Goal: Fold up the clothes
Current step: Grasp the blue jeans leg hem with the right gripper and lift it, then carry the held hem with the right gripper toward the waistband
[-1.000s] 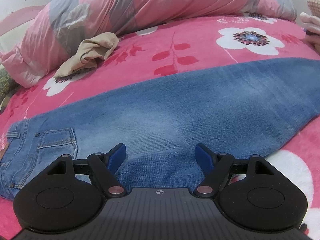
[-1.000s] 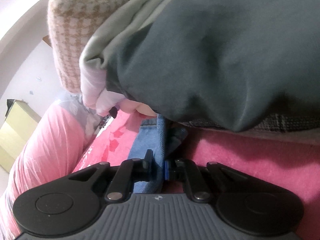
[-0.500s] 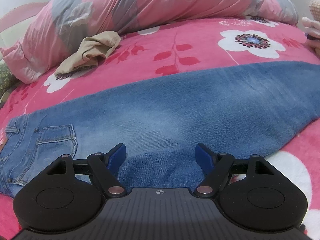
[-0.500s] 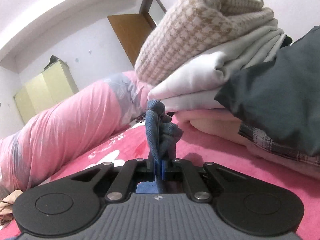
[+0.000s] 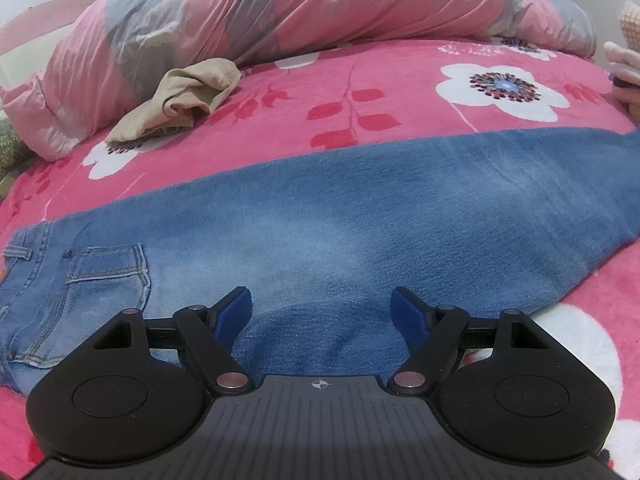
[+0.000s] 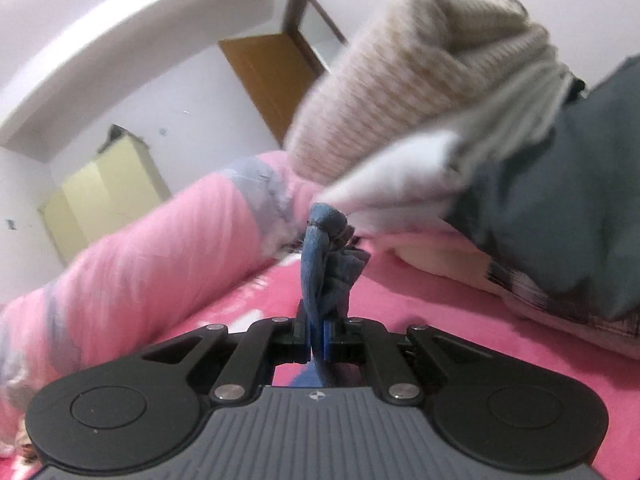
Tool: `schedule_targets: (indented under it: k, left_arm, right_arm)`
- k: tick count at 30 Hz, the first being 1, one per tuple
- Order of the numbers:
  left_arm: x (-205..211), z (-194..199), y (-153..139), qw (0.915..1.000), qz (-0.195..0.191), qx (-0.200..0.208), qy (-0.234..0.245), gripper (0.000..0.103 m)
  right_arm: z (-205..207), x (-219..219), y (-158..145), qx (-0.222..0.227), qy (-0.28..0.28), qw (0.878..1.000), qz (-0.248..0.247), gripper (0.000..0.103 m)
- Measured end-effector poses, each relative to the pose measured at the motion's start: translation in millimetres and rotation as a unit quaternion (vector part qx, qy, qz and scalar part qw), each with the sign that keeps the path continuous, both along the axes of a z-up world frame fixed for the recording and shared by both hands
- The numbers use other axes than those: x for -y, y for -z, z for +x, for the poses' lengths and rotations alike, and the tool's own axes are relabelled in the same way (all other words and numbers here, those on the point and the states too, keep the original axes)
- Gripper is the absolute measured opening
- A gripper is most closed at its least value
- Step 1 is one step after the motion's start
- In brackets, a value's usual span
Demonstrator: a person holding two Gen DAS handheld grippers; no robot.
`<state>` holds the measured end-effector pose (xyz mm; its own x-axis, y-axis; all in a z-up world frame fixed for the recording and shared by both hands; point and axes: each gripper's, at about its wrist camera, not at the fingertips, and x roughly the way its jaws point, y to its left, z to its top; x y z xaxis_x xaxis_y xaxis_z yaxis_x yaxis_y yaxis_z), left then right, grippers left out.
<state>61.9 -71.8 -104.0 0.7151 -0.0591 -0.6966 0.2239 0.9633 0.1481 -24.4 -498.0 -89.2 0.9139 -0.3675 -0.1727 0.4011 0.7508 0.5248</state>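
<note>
The jeans (image 5: 340,232) lie flat across the pink flowered bed (image 5: 400,80), waist and pocket at the left edge of the left wrist view, with open blanket beyond up to a crumpled beige garment (image 5: 180,100) and the rolled pink-grey duvet (image 5: 280,4). The left claw (image 5: 322,308) hangs over the denim, spread wide and gripping nothing. The right claw (image 6: 318,340) is pinched tight on a bunched end of the jeans (image 6: 326,252), close by a stack of folded clothes (image 6: 460,120), with white walls, a wooden door (image 6: 276,76) and a yellow cabinet (image 6: 104,192) behind.
</note>
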Motion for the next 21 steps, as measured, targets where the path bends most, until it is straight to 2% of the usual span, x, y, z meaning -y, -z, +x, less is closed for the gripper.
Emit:
schedule_targets:
  k: [6, 11, 18, 21]
  left_arm:
    - [-7.0, 0.0, 0.9, 0.9998, -0.018, -0.001, 0.003, 0.078]
    - [-13.0, -0.9, 2.5, 0.9994, -0.035, 0.001, 0.008, 0.078]
    - [-26.0, -6.9, 3.0, 0.9973, -0.065, 0.015, 0.031, 0.078]
    - [-39.4, -19.2, -5.8, 0.9933, -0.097, 0.035, 0.051, 0.078]
  right_arm:
    - [-6.5, -37.0, -47.1, 0.049, -0.061, 0.997, 0.000, 0.005]
    - [-2.4, -70.1, -85.8, 0.079, -0.122, 0.989, 0.015, 0.005]
    - [20.3, -123.0, -120.9, 0.094, -0.211, 0.971, 0.055, 0.005]
    - [28.8, -147.4, -131.4, 0.092, -0.234, 0.966, 0.053, 0.005]
